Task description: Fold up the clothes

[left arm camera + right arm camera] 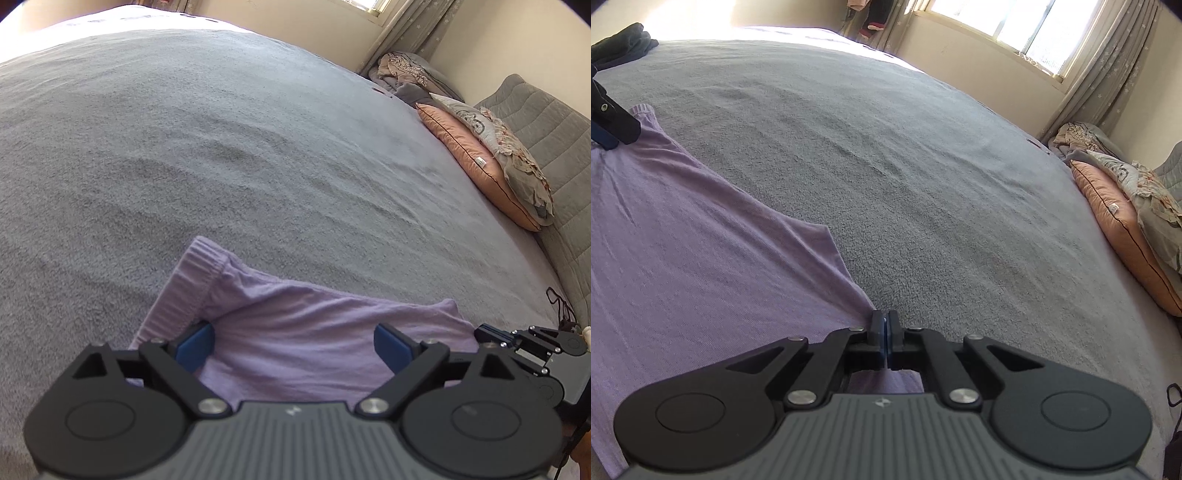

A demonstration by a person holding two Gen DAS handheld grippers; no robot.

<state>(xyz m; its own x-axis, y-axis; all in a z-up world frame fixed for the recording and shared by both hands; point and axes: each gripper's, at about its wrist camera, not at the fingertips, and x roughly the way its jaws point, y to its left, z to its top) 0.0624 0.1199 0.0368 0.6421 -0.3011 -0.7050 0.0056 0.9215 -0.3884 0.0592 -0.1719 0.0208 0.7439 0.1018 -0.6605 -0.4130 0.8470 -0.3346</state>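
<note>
Left wrist view: left gripper (293,349) spread wide over a lilac garment (295,332) lying on the grey bed cover (221,147), blue pads (195,349) apart, ribbed hem just beyond the left pad.

Right wrist view: right gripper (885,325) clenched on the garment's corner, cloth (683,240) stretching away leftward across the bed cover (923,166).

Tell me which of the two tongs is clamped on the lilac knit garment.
The right tongs: their blue pads are pressed together on a corner of the lilac knit garment. The left tongs stand wide open over the cloth, gripping nothing.
</note>
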